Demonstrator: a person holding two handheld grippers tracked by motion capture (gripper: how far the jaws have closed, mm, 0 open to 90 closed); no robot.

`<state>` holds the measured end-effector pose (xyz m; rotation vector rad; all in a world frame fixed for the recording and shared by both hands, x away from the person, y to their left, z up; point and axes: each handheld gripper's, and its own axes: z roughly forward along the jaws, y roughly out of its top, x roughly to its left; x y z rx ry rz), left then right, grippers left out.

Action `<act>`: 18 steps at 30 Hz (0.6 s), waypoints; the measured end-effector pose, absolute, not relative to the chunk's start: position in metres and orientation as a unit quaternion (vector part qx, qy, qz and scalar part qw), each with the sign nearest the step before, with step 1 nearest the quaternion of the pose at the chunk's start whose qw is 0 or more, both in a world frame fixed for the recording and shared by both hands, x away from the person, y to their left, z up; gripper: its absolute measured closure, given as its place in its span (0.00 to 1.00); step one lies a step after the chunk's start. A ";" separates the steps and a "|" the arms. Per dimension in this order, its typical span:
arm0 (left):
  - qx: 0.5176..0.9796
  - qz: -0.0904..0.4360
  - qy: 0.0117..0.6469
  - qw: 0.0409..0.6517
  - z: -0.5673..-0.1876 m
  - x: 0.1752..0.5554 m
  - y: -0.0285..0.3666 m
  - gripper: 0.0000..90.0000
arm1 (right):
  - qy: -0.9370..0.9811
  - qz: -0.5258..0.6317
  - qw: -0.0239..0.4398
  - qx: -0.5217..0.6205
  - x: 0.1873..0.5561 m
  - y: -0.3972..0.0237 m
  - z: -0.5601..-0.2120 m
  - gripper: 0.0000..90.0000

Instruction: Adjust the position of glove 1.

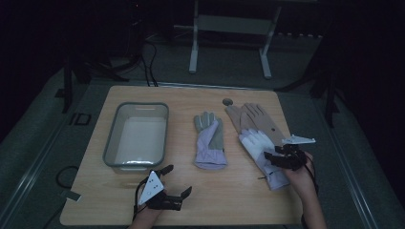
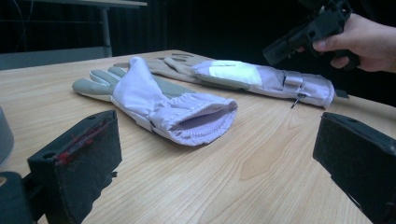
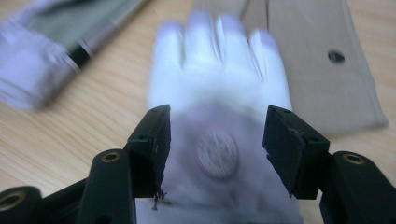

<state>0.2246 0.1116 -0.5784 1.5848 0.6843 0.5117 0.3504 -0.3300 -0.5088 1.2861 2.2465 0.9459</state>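
At lower right of the high view, the right gripper (image 1: 282, 157) hovers over the white-backed glove (image 1: 260, 148), jaws partly apart astride it, not pressing. The left gripper (image 1: 169, 183), lower centre, stands wide over bare worktop (image 1: 239, 200).

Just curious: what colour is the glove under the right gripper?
Pale lilac-white glove, clearest in the right gripper view.
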 end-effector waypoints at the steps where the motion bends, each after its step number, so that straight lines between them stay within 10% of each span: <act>1: 0.690 0.224 0.297 0.621 -0.578 0.224 0.111 0.01 | 0.802 0.331 0.189 0.460 0.350 -0.331 -0.513 0.46; 10: 0.686 0.220 0.301 0.624 -0.579 0.225 0.113 0.01 | 0.800 0.332 0.169 0.470 0.354 -0.336 -0.544 0.49; 18: 0.688 0.222 0.302 0.622 -0.578 0.225 0.112 0.01 | 0.798 0.339 0.156 0.473 0.349 -0.334 -0.541 0.72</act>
